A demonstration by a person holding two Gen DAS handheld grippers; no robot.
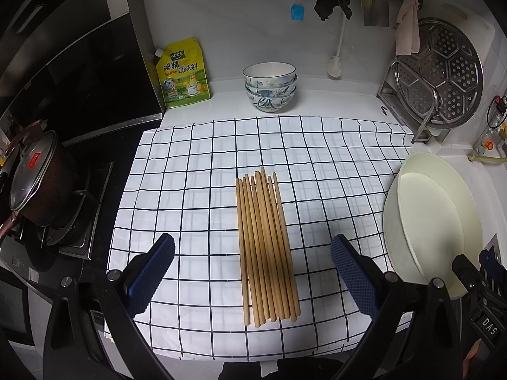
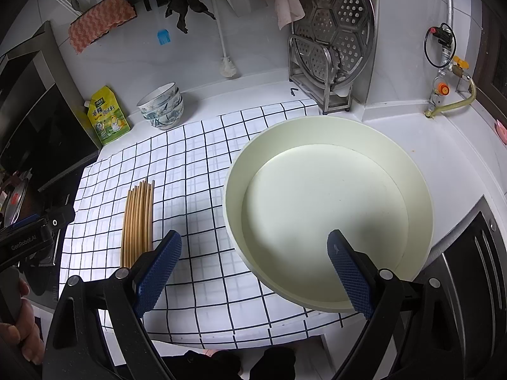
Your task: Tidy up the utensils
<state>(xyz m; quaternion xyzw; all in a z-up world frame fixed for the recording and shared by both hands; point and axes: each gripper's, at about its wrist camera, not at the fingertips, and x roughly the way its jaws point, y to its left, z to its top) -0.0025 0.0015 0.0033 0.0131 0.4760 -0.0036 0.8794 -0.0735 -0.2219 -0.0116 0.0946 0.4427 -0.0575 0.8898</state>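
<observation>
The chopsticks (image 1: 266, 247) lie bundled on the checked cloth (image 1: 190, 190), between the spread fingers of the left gripper (image 1: 253, 272). The right gripper (image 2: 253, 272), also spread and holding nothing, hovers by the cream basin (image 2: 421, 196) (just right of the chopsticks). Stacked bowls (image 1: 270, 87) and a seasoning pouch (image 1: 183, 74) stand behind.

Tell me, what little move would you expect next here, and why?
Probably the left gripper lowers onto the chopsticks and closes. It is open and empty, the bundle lies on the checked cloth right between its fingers, and the cream basin beside them is empty. The right gripper is open above that basin.
</observation>
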